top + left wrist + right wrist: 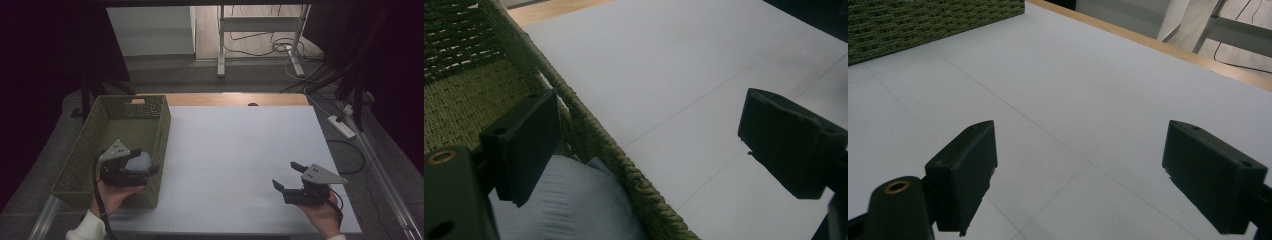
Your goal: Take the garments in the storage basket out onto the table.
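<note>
Step in hand: release. Left hand-held gripper [142,162], jaws apart, straddles basket [86,150] rim; grey cloth [569,210] lies inside basket, just under near jaw. Right hand-held gripper [287,177], jaws apart, idle over tabletop [240,150]. Next: lift left clear w/o snagging rim.

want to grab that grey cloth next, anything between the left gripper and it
Nothing visible. The left gripper hangs open over the basket's near right corner, and the cloth lies in the basket right under it. The jaws straddle the rim, one inside, one outside.
</note>
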`<act>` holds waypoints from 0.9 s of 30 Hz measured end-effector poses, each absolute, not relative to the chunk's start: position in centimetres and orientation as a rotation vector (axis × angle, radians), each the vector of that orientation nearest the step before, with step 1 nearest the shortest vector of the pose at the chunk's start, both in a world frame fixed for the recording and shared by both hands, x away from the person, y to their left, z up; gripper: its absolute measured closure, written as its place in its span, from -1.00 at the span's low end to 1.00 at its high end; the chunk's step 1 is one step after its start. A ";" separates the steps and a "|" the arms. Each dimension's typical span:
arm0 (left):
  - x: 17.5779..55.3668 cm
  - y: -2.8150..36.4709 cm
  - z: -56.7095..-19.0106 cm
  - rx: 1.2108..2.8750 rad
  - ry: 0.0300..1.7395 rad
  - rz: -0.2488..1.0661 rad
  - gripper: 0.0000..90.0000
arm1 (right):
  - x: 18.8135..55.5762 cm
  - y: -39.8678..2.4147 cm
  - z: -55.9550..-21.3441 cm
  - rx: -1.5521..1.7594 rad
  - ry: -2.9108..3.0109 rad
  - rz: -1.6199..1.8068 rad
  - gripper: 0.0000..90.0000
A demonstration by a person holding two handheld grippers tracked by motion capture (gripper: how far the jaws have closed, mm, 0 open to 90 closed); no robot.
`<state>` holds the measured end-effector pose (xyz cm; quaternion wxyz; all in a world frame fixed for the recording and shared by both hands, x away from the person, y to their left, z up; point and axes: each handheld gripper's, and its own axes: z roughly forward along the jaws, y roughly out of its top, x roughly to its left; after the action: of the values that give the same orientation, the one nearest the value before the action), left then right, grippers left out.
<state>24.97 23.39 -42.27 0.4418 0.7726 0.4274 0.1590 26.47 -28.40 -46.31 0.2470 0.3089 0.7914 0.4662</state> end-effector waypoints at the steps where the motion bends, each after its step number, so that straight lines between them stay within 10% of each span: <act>1: 25.0 23.4 -42.3 1.918 1.062 0.395 -0.75 | 26.5 -28.4 -46.3 0.843 2.159 1.271 -0.67; 27: 26.5 25.2 -42.4 1.935 1.121 0.409 -0.75 | 26.5 -28.1 -46.7 0.833 2.179 1.245 -0.67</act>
<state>26.45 25.15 -42.44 0.4207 0.7721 0.4476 0.1631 26.54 -28.12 -46.66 0.2461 0.3052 0.7988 0.4563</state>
